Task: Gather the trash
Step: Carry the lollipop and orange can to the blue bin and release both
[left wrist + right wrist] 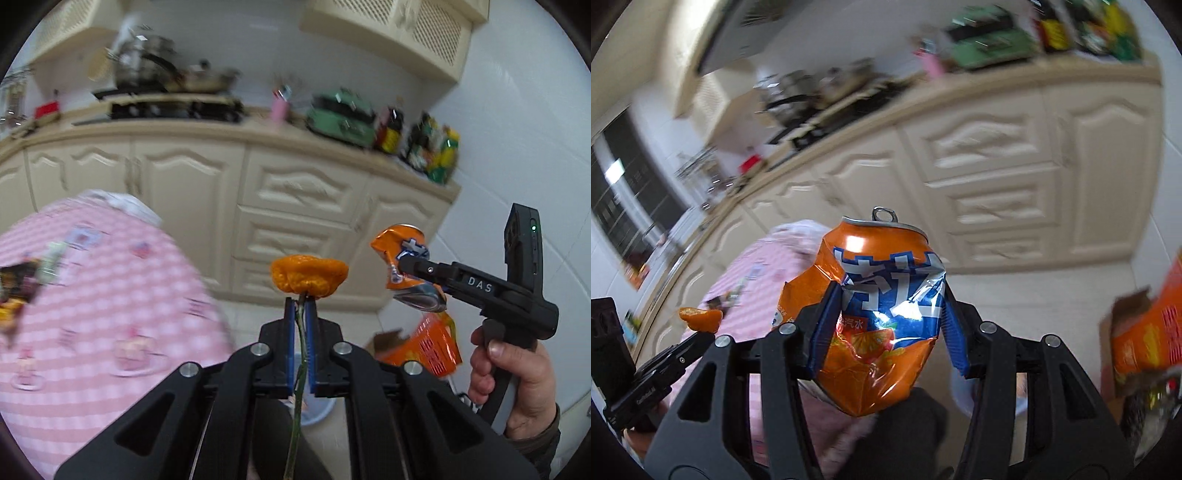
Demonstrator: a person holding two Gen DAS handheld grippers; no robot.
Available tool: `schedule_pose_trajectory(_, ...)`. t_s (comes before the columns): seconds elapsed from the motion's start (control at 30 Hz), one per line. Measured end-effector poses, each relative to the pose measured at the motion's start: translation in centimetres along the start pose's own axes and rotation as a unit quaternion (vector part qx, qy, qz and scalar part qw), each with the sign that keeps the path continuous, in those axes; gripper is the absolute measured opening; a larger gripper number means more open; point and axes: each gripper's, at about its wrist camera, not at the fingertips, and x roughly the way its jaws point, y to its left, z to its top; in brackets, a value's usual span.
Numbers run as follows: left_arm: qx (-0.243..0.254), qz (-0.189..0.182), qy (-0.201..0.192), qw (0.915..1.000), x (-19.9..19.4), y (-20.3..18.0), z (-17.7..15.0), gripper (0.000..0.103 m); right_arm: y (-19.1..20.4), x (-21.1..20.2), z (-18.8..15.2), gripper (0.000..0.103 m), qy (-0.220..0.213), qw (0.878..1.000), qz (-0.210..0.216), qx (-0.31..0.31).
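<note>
Between the blue pads of my left gripper [300,314], closed narrow, sits a curled orange mandarin peel [309,276], held above the floor beside the pink checked tablecloth [110,295]. My right gripper [886,295] clamps a crushed orange soda can [875,314], tab upward, before cream cabinet doors [997,166].

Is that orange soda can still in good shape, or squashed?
Squashed. The can is dented and creased, clamped between the right gripper fingers, pull tab up.
</note>
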Motion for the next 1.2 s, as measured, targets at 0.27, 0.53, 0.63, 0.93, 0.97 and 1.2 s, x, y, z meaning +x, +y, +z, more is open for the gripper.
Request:
schedule_pose_trajectory(0.27,0.018,-0.006,0.101,0.9947,12.0,-4.3,-3.4,0.005,-9.3,4.2,-3.2,0.051,0.052,0.995,-0.037,0.077)
schedule_pose_trajectory(0.53,0.011,0.003,0.214,0.9768,23.4,-4.2,-7.9,0.005,-16.2,11.5,-7.2,0.051,0.124,0.979,-0.046,0.157)
schedule_pose_trajectory(0.63,-0.001,0.004,0.253,0.9674,27.3,-3.5,-9.4,0.005,-17.9,14.2,-8.5,0.051,0.149,0.971,-0.049,0.179)
schedule_pose_trajectory(0.93,-0.044,0.004,0.304,0.9517,33.8,-0.7,-11.2,0.011,-20.9,20.3,-10.8,0.052,0.202,0.955,-0.048,0.211)
schedule_pose_trajectory(0.97,-0.042,0.011,0.31,0.9499,34.4,-0.5,-11.3,0.022,-21.1,20.6,-11.0,0.056,0.205,0.954,-0.048,0.216)
schedule_pose_trajectory(1.2,-0.06,0.059,0.295,0.9517,34.2,0.5,-10.5,0.083,-22.2,20.8,-11.5,0.097,0.203,0.946,-0.074,0.243)
